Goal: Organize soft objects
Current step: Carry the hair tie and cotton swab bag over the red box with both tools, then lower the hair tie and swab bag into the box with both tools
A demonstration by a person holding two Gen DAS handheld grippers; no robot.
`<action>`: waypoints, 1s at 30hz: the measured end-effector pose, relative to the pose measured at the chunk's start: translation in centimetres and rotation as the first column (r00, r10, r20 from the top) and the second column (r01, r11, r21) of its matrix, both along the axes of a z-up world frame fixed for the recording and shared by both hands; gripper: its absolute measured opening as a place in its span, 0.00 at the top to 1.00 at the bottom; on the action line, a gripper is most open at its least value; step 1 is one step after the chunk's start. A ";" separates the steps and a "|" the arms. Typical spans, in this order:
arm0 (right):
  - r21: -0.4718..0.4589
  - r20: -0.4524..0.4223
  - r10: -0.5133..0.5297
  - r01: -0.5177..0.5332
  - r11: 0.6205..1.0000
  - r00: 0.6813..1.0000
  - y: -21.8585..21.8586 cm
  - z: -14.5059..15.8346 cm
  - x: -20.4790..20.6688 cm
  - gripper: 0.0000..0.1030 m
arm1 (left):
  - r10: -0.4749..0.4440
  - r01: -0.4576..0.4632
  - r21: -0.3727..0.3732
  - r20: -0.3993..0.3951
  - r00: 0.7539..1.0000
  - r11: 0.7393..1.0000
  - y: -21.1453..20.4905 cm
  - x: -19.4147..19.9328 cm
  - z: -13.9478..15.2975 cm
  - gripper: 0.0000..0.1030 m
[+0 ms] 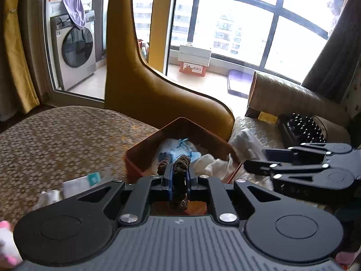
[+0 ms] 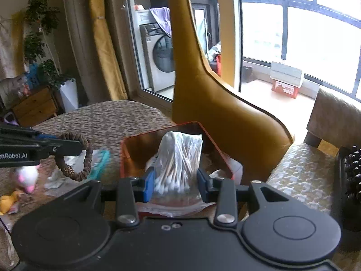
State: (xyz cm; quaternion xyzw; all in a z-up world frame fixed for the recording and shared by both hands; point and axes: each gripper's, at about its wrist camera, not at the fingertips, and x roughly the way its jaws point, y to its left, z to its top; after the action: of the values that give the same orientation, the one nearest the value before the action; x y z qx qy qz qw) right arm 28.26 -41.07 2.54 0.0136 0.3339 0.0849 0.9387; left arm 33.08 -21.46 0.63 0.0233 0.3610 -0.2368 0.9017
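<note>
Two grippers are in our hands, and each has something pinched in it. Our left gripper is clamped tight on a brown braided hair tie, the loop standing up between the blue pads; from the right wrist view the same hair tie hangs as a ring from the fingertips, out over the patterned cushion. Our right gripper squeezes a clear plastic bag of cotton swabs, the white tips bunched low between the pads and the bag's knotted top pointing away from us.

Both grippers are held in front of an orange box that sits on the cushion against the mustard chair back. Inside the box we see white and blue soft items. To the left on the cushion lie a teal-and-white packet and a white and pink plush toy. A black studded object rests to the right.
</note>
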 end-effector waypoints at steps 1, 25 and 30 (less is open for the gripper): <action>-0.005 -0.004 0.000 0.000 1.000 1.000 -0.2 -0.2 0.5 0.63 | -0.001 0.001 0.001 -0.004 1.000 1.000 -0.5 0.4 -0.3 0.89; -0.170 -0.115 0.039 -0.059 0.984 0.993 0.8 -7.3 8.5 0.63 | 0.027 -0.001 0.211 -0.117 0.993 0.978 -7.2 8.0 -8.3 0.89; -0.183 -0.121 0.055 -0.076 0.980 0.991 0.8 -7.9 8.6 0.61 | 0.028 0.004 0.234 -0.130 0.991 0.972 -8.0 8.1 -9.1 0.89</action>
State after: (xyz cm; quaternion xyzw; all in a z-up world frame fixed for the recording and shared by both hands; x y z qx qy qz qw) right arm 36.84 -40.25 -5.36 -0.0809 0.3942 0.0831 0.9117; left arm 41.22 -29.48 -8.44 0.1112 0.4456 -0.1883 0.8681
